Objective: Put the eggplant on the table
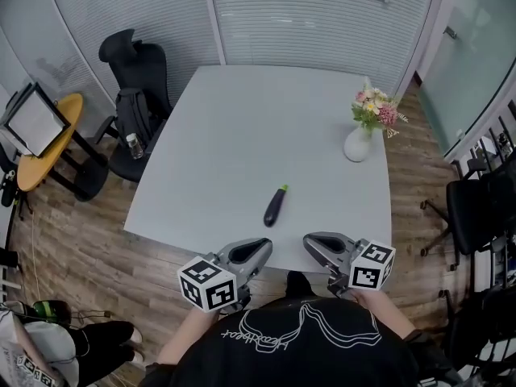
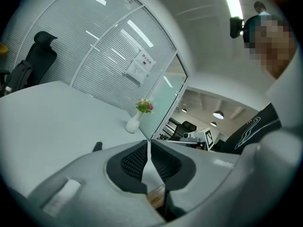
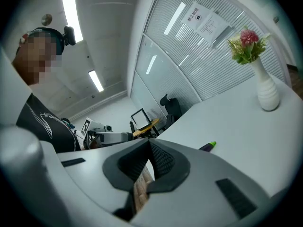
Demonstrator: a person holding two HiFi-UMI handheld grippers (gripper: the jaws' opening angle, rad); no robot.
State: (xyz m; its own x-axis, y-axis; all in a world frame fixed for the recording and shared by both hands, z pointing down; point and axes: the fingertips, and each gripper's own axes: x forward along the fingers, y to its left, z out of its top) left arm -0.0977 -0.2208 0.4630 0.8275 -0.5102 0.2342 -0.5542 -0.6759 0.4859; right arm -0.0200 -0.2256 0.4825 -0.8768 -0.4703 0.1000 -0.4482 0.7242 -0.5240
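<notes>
Dark purple eggplant with a green stem end point(image 1: 275, 206) lies flat on the pale grey square desk point(image 1: 242, 127). It sits close to the near edge, green end pointing away from the person. Nothing touches it.

Left tongs point(image 1: 260, 247) and right tongs point(image 1: 313, 242) hover at the desk's near edge, just in front of the person's chest. Their tips turn in toward each other with a gap between. The eggplant is just beyond that gap, apart from both.

Left gripper view: black ribbed pads pressed together at the tips, nothing between them. Only the eggplant's end peeks over the tongs' grey body. Right gripper view: same, pads meeting at the tips, nothing pinched. The eggplant shows purple with a green tip on the desk beyond.

Person's black T-shirt with white line print point(image 1: 298, 341) fills the bottom of the head view.

White bulbous vase point(image 1: 357, 145) stands upright on the desk's right side, well apart from the eggplant. It holds a bunch of pink and yellow flowers point(image 1: 374, 107).

Black office chair point(image 1: 129, 63) is at the desk's far left corner with a dark bag point(image 1: 133, 113) on it. Round yellow side table point(image 1: 44, 143) is further left. Brown wood-plank floor point(image 1: 81, 248) runs around the desk. White slatted wall point(image 1: 322, 14) is behind.
</notes>
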